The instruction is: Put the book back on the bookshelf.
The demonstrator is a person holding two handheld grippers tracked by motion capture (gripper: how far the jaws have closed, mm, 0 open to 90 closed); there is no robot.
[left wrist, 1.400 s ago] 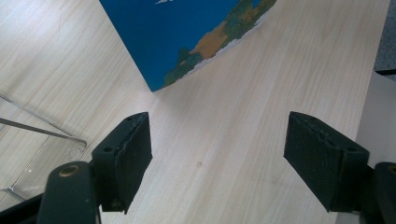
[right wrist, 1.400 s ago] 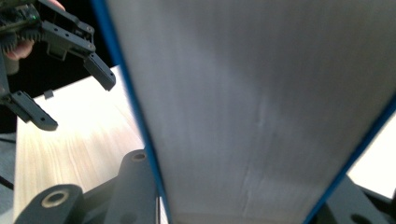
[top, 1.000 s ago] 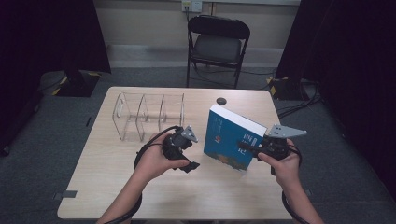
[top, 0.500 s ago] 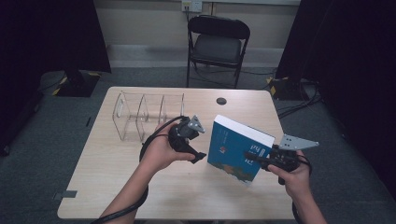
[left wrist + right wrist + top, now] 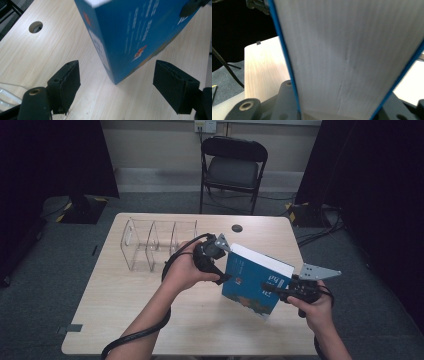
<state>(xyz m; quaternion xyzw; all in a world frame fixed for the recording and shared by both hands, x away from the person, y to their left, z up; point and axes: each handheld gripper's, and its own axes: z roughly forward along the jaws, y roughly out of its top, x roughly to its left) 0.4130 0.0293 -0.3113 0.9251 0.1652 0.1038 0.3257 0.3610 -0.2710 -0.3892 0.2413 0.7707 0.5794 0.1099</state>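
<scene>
Two tools are in play over my light wooden bench (image 5: 150, 305), which is the biggest thing in front of me; a black folding chair (image 5: 232, 167) stands on the grey floor beyond its far edge. On the bench's far left part sits a clear plastic rack (image 5: 152, 242) with upright dividers, and a small round hole (image 5: 237, 228) marks the far edge near the middle. Right of centre I see the blue book (image 5: 252, 282), held off flat and tilted, its white page edge facing up and its lower corner near or on the bench; from the high view I cannot tell whether it touches. In the left tool view the book's spine and cover loom close, the bottom corner pointing down at the wood between the jaws. My right tool (image 5: 280, 292) is clamped on the book from the right side: in the right tool view the page block fills the space between both jaws, blue covers pressed against each. My left tool (image 5: 222, 270) hovers just beside the book's left edge with its jaws spread wide, touching nothing. A thick black cable (image 5: 135, 337) trails from my left forearm off the near edge.
</scene>
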